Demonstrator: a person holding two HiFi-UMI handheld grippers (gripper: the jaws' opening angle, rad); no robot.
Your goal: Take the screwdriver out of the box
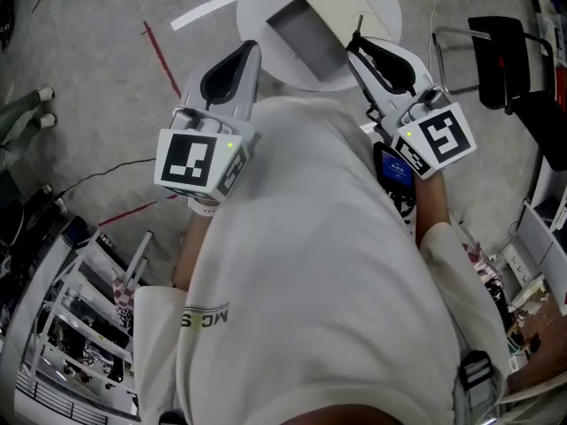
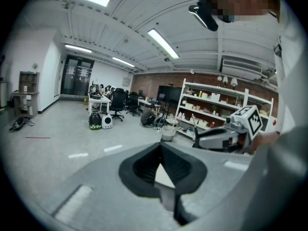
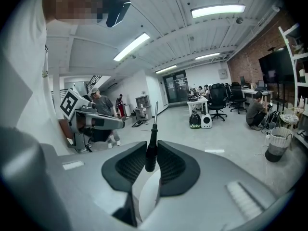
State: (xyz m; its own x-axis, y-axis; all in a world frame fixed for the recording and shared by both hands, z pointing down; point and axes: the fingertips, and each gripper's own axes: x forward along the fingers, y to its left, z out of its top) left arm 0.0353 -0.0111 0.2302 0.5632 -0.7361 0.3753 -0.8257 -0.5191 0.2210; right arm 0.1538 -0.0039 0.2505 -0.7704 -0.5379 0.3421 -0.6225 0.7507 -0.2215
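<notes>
A screwdriver (image 3: pixel 151 148) with a black handle and a thin metal shaft stands upright between the pads of my right gripper (image 3: pixel 151 154), which is shut on the handle. In the head view the right gripper (image 1: pixel 353 44) is raised in front of the person's chest, and the thin shaft (image 1: pixel 360 23) pokes past its tips over the open box (image 1: pixel 330 7). My left gripper (image 2: pixel 161 147) is shut with nothing between its pads. It is held up at the left (image 1: pixel 253 48), level with the right one. Both point out into the room.
The box rests on a round white table (image 1: pixel 266 7) just ahead. A black chair (image 1: pixel 500 56) stands at the right and a metal shelf rack (image 1: pixel 80 326) at the lower left. Red tape lines (image 1: pixel 164 56) and a cable cross the grey floor.
</notes>
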